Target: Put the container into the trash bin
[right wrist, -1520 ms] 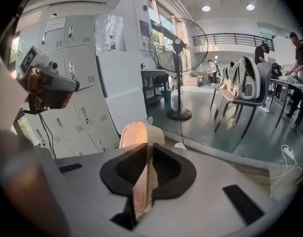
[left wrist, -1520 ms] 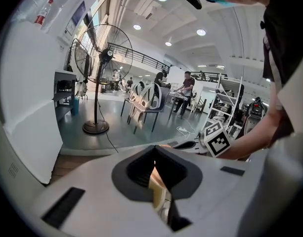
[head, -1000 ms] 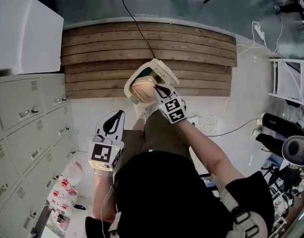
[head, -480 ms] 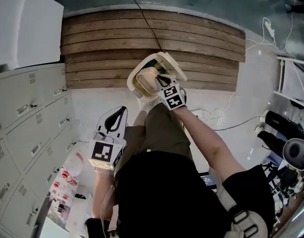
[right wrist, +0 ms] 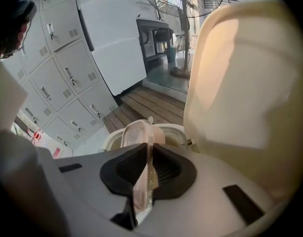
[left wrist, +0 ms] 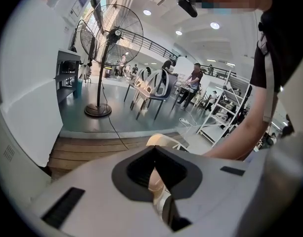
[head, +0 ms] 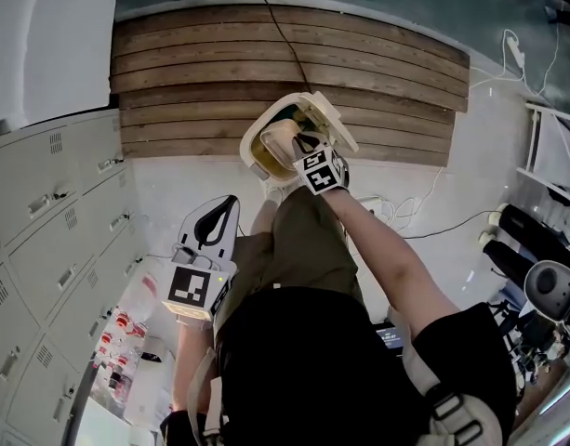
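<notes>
**A large open workshop hall**

Grey metal lockers [head: 52, 212] line one wall, and loose cables [head: 385, 214] lie on the floor. A standing fan [left wrist: 109, 38], chairs [left wrist: 156, 85], metal shelving [left wrist: 225, 112] and people [left wrist: 194, 80] at tables fill the wide, ceiling-lit room.

Looking straight down here. The right gripper [head: 299, 146] is stretched out in front with its jaws closed on the container [head: 277, 140], a pale see-through tub. It sits right at the mouth of the cream trash bin [head: 250, 159], whose lid [head: 329, 122] is flipped up on the far side. Can't tell if the tub is touching the rim. The bin stands where the white floor [head: 201, 189] meets the wooden decking [head: 201, 63], and a dark cable [head: 283, 37] runs across the boards. The left gripper [head: 221, 214] hangs low beside the person's left leg, well apart from the bin, jaws together at the tip with nothing in them. Grey lockers [head: 52, 203] line the left side.
</notes>
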